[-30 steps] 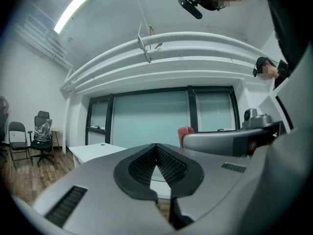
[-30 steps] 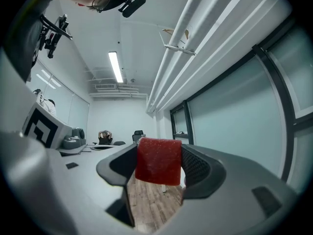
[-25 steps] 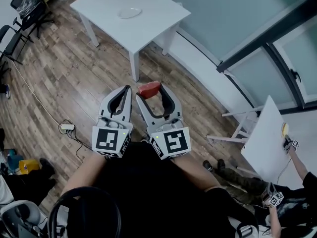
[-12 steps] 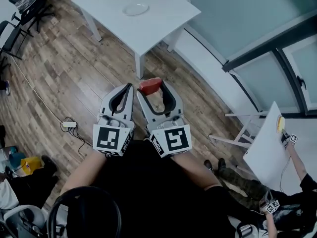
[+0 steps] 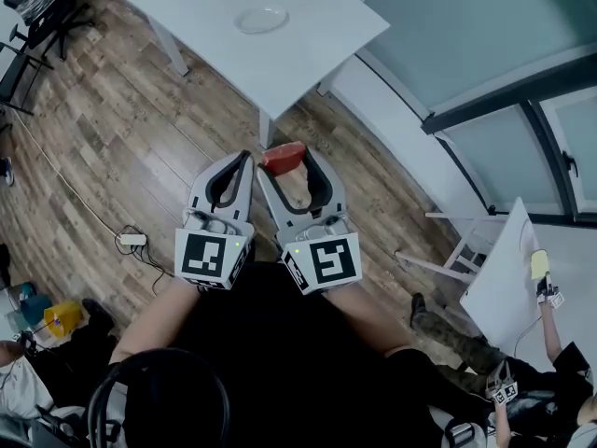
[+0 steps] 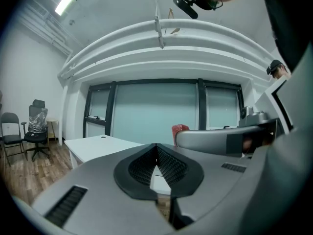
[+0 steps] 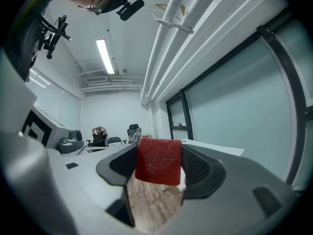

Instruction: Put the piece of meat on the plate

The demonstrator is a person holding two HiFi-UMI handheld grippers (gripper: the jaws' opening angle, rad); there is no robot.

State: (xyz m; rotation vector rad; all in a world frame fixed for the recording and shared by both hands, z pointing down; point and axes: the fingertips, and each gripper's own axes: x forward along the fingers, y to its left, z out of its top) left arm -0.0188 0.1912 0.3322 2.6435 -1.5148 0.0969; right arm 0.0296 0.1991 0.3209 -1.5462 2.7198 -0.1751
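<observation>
The piece of meat (image 5: 283, 156) at mid-frame is deep red with a paler speckle. The left gripper (image 5: 244, 160) and right gripper (image 5: 285, 161) are light grey with black ribbed pads, each bearing black-and-white square markers. At the top sits a white table (image 5: 317, 35) with a pale plate (image 5: 261, 19). The floor (image 5: 112, 147) is brown wood-grain planks.

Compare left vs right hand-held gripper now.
Load: the left hand-held gripper holds nothing; the right hand-held gripper grips the red piece of meat. Jaws: the left's meet; the right's stand apart around the meat. Shared: side by side above the wood floor, short of the table with the plate.
</observation>
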